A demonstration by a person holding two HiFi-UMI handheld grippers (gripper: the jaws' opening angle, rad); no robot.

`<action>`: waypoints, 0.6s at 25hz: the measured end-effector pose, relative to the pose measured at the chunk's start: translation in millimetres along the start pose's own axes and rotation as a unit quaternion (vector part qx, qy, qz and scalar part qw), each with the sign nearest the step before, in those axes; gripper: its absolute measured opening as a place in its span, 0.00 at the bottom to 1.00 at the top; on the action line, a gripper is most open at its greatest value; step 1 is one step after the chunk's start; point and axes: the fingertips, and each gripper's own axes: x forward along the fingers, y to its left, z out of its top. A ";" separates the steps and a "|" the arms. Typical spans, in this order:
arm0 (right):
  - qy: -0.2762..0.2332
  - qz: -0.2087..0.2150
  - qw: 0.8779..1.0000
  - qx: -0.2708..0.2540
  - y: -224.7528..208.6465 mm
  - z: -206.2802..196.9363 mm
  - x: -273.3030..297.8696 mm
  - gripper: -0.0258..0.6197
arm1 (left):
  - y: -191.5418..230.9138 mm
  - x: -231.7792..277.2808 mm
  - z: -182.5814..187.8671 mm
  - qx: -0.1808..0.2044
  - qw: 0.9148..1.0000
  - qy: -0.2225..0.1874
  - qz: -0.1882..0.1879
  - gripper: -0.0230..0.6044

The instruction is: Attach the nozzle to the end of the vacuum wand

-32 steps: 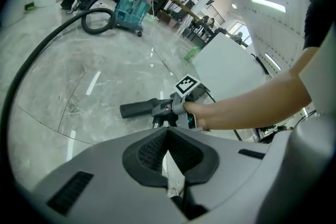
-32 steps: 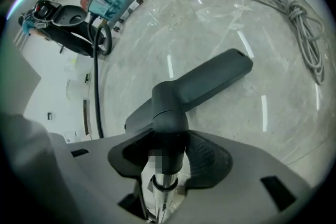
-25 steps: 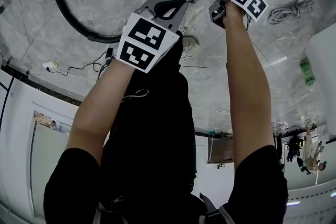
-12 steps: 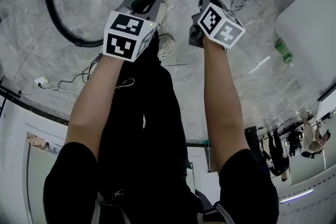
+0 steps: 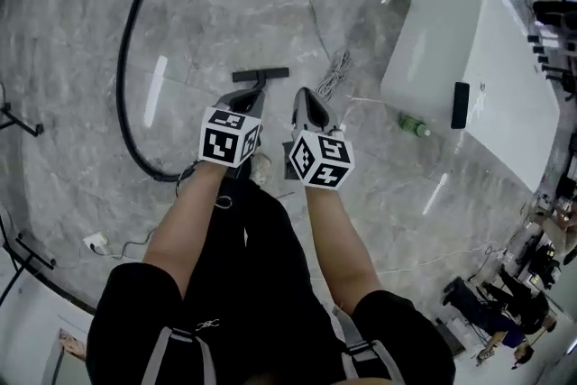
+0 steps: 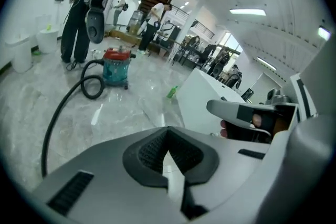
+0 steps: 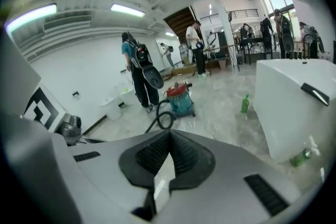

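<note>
The black T-shaped nozzle (image 5: 260, 74) lies on the grey marble floor, its neck running back under my left gripper (image 5: 246, 96), which hides the wand. The black hose (image 5: 129, 86) loops off to the red and teal vacuum cleaner (image 6: 116, 65), also seen in the right gripper view (image 7: 180, 97). My left gripper (image 6: 168, 132) is shut and holds nothing. My right gripper (image 5: 304, 96) hangs beside it, also shut and empty (image 7: 169, 136). Both are well above the floor, side by side.
A big white box-like table (image 5: 469, 77) stands at the right, with green bottles (image 5: 415, 126) on the floor by it. A coiled cable (image 5: 335, 72) lies near the nozzle, and a power strip (image 5: 95, 242) at the lower left. People stand by the vacuum cleaner (image 7: 137, 73).
Both grippers have risen high away from the nozzle and wand, which stay on the floor. The right gripper has drawn back from the wand end next to the left one.
</note>
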 end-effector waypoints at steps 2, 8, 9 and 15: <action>-0.036 0.009 0.999 -0.004 14.8 51.8 -56.9 0.06 | -43.1 -42.3 35.5 0.026 1.000 -0.010 -0.001 0.05; -0.166 -0.004 0.986 0.019 28.3 192.9 -198.1 0.06 | -155.0 -158.1 136.2 0.080 0.993 -0.082 -0.001 0.05; -0.176 -0.009 0.984 0.029 26.6 205.9 -218.3 0.06 | -172.7 -175.2 149.3 0.086 0.991 -0.102 -0.003 0.05; -0.215 -0.025 0.976 0.040 33.5 270.9 -289.8 0.06 | -243.1 -247.7 218.2 0.134 0.975 -0.174 -0.034 0.05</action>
